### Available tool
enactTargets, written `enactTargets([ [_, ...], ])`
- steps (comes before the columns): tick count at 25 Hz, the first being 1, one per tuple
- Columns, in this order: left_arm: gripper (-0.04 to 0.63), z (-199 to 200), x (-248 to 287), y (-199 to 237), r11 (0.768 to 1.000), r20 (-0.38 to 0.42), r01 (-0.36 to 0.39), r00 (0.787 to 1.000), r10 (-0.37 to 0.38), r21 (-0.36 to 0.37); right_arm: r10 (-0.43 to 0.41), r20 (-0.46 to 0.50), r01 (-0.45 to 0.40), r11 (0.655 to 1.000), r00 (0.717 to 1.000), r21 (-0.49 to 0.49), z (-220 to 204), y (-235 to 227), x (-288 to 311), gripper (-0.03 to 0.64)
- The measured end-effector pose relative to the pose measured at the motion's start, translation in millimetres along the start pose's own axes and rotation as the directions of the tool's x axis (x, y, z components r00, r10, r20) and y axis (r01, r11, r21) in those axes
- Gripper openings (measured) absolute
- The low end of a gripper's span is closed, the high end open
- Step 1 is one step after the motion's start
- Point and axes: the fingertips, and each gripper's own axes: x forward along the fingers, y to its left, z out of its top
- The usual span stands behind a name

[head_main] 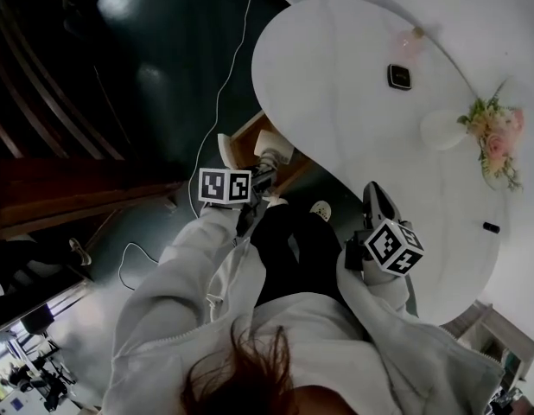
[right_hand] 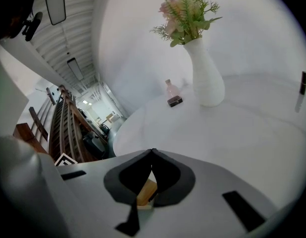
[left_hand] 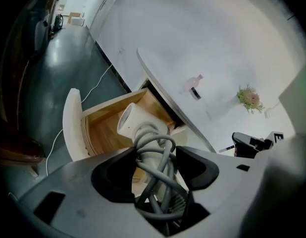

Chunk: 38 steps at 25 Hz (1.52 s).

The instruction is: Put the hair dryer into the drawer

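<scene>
The white hair dryer (left_hand: 134,124), its grey cord wound round the handle, is clamped in the left gripper (left_hand: 155,156) at the lower centre of the left gripper view, above the open wooden drawer (left_hand: 101,129) beneath the white worktop (left_hand: 227,58). The right gripper (right_hand: 152,152) has its jaws pressed together, empty.

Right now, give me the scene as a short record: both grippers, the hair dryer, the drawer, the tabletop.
left gripper: closed on the hair dryer by its handle, cord wound round it
right gripper: jaws together, nothing held, near the edge of the table
drawer: open, wooden inside; hair dryer's head seen over it, not released
on table: vase with flowers, small bottle, small dark object
</scene>
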Motion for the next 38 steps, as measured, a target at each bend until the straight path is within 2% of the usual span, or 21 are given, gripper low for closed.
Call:
enactTargets([
  [6,0.256,9,24,2,0.999,-0.014,-0.025,1.000,0.025,-0.023,-0.015,-0.007,0.015,1.000,1.000,0.016,-8,-9,-5,0.049],
  [11,0.256,18,39,2,0.999,-0.013,-0.031,0.999,0.031,-0.006,-0.024,-0.014,0.024,1.000,1.000,0.018,-12,-11,-9,0.049],
  [16,0.256,22,45,5,0.999,-0.014,-0.032,0.999,0.032,-0.038,-0.032,-0.024,0.033,0.999,0.999,0.017,-18,-17,-12,0.049],
  [19,0.256,26,44,2,0.999,0.002,-0.012,1.000,0.012,-0.035,-0.036,-0.030,0.037,0.999,0.999,0.019,-20,-18,-11,0.049],
  [25,0.256,36,51,0,0.999,0.027,-0.018,0.999,0.019,-0.037,-0.023,-0.034,0.023,1.000,0.999,0.008,-19,-11,-8,0.049],
  [32,0.256,53,69,7,0.988,0.130,0.016,0.992,0.004,-0.155,-0.023,-0.052,0.023,1.000,0.998,-0.010,-21,-9,-6,0.049],
  [38,0.256,61,80,8,0.989,0.187,0.053,0.982,-0.027,-0.136,-0.008,-0.071,0.005,0.999,0.997,-0.044,-22,0,-3,0.049],
])
